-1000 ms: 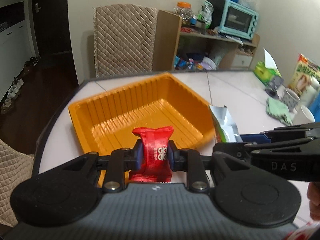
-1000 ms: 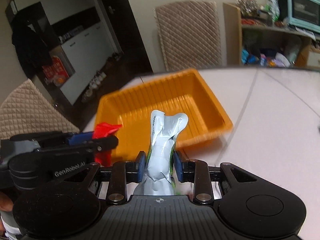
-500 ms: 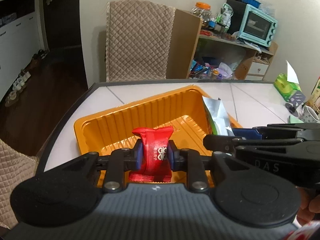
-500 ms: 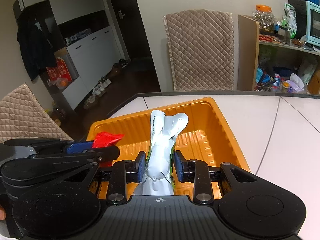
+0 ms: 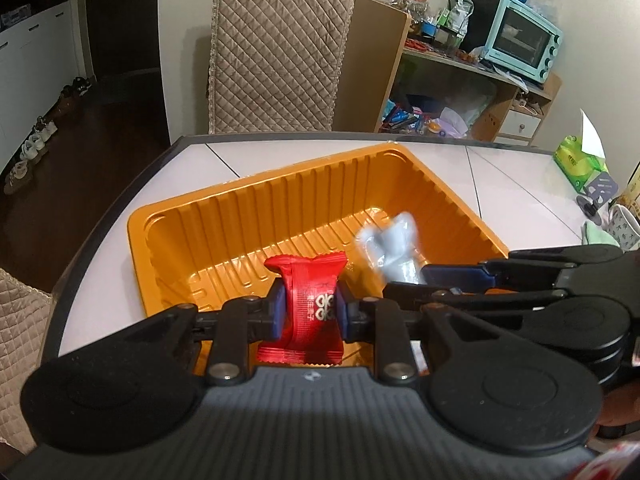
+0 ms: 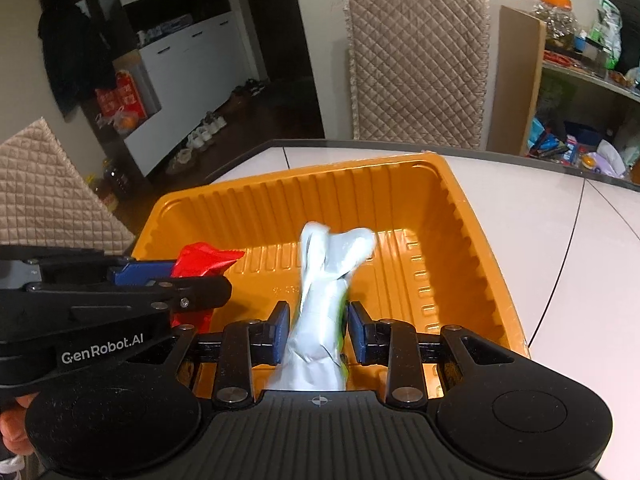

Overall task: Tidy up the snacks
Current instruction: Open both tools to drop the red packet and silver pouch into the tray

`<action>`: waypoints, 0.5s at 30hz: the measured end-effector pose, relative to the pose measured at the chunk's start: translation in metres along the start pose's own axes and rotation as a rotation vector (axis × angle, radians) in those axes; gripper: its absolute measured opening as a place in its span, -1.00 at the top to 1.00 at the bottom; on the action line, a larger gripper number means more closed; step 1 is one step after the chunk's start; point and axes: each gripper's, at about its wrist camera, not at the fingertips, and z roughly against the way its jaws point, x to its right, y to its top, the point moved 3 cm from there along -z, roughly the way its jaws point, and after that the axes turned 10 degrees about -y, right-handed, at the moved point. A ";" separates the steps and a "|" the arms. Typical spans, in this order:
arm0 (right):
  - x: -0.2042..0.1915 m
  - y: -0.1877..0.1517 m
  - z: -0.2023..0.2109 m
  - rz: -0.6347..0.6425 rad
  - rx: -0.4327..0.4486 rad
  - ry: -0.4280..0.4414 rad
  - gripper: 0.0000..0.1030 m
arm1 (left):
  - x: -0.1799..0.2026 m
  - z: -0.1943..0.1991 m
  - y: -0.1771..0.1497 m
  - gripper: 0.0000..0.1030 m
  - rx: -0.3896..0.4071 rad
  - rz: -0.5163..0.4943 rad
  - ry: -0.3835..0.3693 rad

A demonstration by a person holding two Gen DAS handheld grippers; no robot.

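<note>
An orange ribbed tray (image 5: 256,196) sits on the white table; it also shows in the right wrist view (image 6: 448,208). My left gripper (image 5: 308,314) is shut on a red snack packet (image 5: 310,296) over the tray's near edge; the packet also shows in the right wrist view (image 6: 200,258). My right gripper (image 6: 318,332) has its jaws slightly parted around a silver snack packet (image 6: 330,276), which looks blurred. In the left wrist view the silver packet (image 5: 390,244) is blurred over the tray's right side.
A quilted chair (image 5: 276,52) stands behind the table. A shelf with a mint toaster oven (image 5: 520,38) is at the back right. A green tissue box (image 5: 580,160) and a mug (image 5: 624,226) stand on the table's right.
Both grippers moved forward over the tray. The right gripper's jaws have parted a little and the silver packet is blurred, slipping from between them.
</note>
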 end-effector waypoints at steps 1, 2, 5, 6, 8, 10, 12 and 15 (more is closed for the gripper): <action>0.001 -0.001 0.000 -0.001 0.003 -0.001 0.39 | 0.001 0.000 0.000 0.56 -0.001 0.002 -0.001; 0.001 -0.001 0.000 -0.006 0.003 0.000 0.38 | 0.001 -0.001 -0.001 0.56 -0.001 0.003 -0.001; 0.007 -0.001 0.004 -0.043 -0.005 0.010 0.36 | 0.004 -0.002 -0.001 0.56 -0.004 0.001 -0.001; 0.010 -0.002 0.005 -0.052 -0.004 0.003 0.36 | 0.004 -0.003 -0.001 0.56 -0.006 0.001 -0.003; 0.013 -0.002 0.009 -0.061 -0.005 -0.008 0.36 | 0.006 -0.003 -0.001 0.56 -0.007 -0.001 -0.005; 0.018 -0.003 0.012 -0.076 -0.008 -0.016 0.36 | 0.009 -0.005 0.000 0.56 -0.007 -0.005 -0.009; 0.023 -0.004 0.016 -0.095 -0.007 -0.018 0.36 | 0.013 -0.006 0.001 0.56 -0.007 -0.010 -0.016; 0.027 -0.005 0.023 -0.117 -0.001 -0.022 0.36 | 0.017 -0.008 0.003 0.55 -0.011 -0.019 -0.028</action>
